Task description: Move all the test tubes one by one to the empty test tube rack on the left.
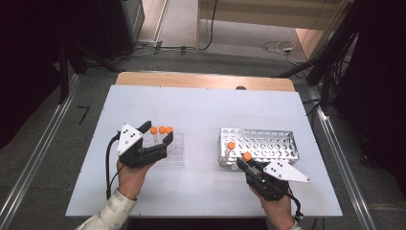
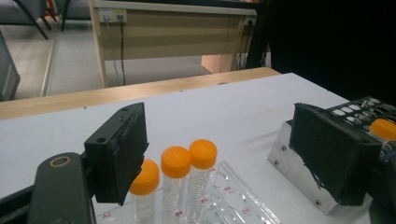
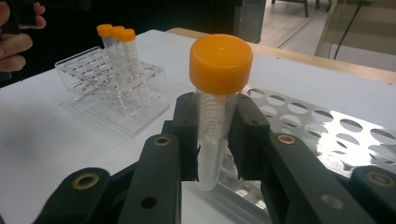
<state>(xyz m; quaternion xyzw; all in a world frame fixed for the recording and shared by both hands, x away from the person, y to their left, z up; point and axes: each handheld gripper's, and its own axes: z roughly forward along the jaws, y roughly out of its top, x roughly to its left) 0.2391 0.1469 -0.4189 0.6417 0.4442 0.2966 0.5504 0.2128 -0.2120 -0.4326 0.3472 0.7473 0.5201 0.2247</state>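
Observation:
Three clear tubes with orange caps (image 2: 176, 163) stand in a row in a clear plastic rack (image 1: 175, 154) at the left of the white table. My left gripper (image 1: 158, 134) is open, its jaws wide apart on either side of that row (image 1: 162, 130), touching none. My right gripper (image 3: 215, 130) is shut on a fourth orange-capped tube (image 3: 218, 84), held upright at the near left corner of the perforated metal rack (image 1: 268, 143). In the high view this held tube (image 1: 247, 156) sits just in front of my right gripper (image 1: 243, 164). Another capped tube (image 1: 231, 145) stands tilted in the metal rack.
The white table board (image 1: 201, 105) has bare room behind and between the two racks. A wooden edge (image 1: 201, 80) runs along its far side. Cables lie on the floor beyond (image 1: 282, 48). The metal rack (image 2: 299, 158) stands close to my left gripper's right jaw.

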